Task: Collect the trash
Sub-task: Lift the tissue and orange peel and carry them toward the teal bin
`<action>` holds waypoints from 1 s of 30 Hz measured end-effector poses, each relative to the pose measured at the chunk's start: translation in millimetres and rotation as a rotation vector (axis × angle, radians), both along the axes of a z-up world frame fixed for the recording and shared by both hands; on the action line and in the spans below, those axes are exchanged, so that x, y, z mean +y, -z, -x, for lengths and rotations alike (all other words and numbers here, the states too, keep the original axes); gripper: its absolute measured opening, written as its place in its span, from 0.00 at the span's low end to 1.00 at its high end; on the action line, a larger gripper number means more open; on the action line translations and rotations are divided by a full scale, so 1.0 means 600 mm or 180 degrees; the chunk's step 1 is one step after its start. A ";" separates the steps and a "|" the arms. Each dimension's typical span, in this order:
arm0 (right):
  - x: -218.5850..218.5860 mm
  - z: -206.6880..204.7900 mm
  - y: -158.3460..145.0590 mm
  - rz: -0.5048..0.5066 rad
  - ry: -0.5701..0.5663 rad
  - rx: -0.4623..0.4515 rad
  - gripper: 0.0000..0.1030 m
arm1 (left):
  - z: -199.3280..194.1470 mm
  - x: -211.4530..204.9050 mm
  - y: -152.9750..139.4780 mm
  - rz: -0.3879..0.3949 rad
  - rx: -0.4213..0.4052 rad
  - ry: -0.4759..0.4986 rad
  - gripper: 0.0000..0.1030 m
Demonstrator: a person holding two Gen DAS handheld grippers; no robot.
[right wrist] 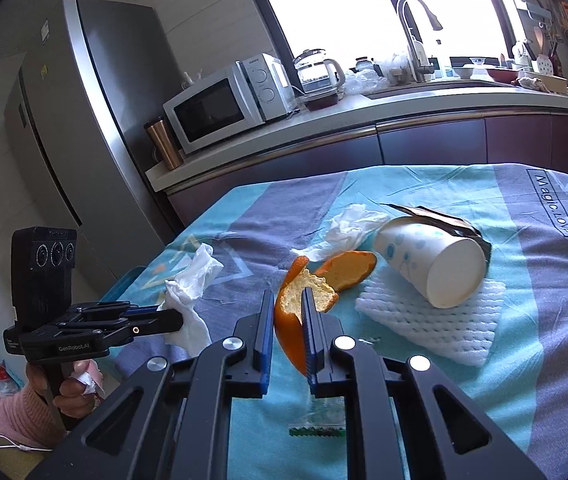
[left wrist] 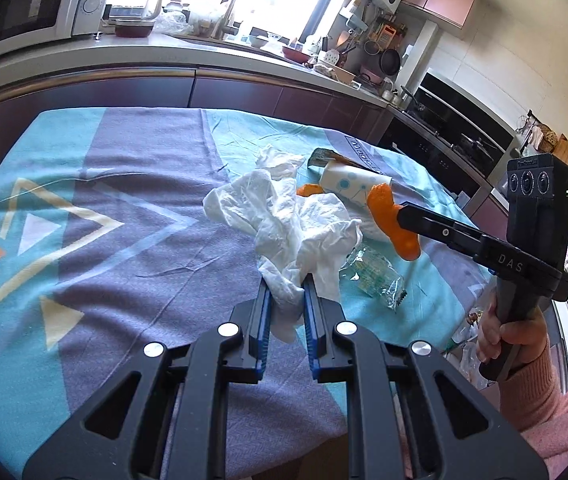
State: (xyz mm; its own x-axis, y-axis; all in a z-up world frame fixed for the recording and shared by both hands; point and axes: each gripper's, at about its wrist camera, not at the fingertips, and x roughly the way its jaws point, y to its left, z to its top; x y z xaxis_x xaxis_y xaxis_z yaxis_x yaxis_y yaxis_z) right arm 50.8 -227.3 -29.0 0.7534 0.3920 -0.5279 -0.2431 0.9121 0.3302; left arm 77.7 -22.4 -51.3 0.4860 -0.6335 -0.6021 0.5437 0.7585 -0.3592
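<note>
My left gripper (left wrist: pixel 287 293) is shut on a crumpled white tissue (left wrist: pixel 284 224), held up over the patterned tablecloth (left wrist: pixel 124 184). My right gripper (right wrist: pixel 287 300) is shut on a curled orange peel (right wrist: pixel 288 322), lifted off the cloth. In the left wrist view that orange peel (left wrist: pixel 389 218) hangs from the right gripper (left wrist: pixel 401 216). In the right wrist view the left gripper (right wrist: pixel 178 320) carries the tissue (right wrist: pixel 192 280) at the table's left edge. A second peel (right wrist: pixel 347 268), a tipped paper cup (right wrist: pixel 431 268), another tissue (right wrist: pixel 351 224) and a clear wrapper (left wrist: pixel 371 276) lie on the cloth.
A white foam net (right wrist: pixel 431 324) lies under the cup, with a dark foil wrapper (right wrist: pixel 443 216) behind it. Behind the table runs a counter (right wrist: pixel 323 124) with a microwave (right wrist: pixel 220 104), a kettle (right wrist: pixel 317 72) and a faucet (right wrist: pixel 415 32). A fridge (right wrist: pixel 84 120) stands at the left.
</note>
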 end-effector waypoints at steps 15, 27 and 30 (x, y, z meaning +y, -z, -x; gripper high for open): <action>0.155 -0.056 -0.007 -0.0168 -0.0753 0.0013 0.12 | 0.027 0.131 -0.027 -0.0067 -0.0179 -0.0507 0.15; 0.292 -0.103 -0.024 -0.0224 -0.1386 0.0045 0.12 | 0.062 0.285 -0.040 -0.0117 -0.0290 -0.1188 0.15; 0.329 -0.114 -0.027 -0.0228 -0.1539 0.0062 0.12 | 0.074 0.326 -0.043 -0.0161 -0.0305 -0.1368 0.15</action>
State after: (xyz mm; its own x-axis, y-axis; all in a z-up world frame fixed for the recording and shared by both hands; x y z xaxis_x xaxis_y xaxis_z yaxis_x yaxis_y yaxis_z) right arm 119.3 -29.9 -12.7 0.4662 0.7305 -0.4990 -0.6264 0.6709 0.3968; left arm 33.5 173.1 -25.4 0.7540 -0.3325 -0.5665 0.2041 0.9383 -0.2791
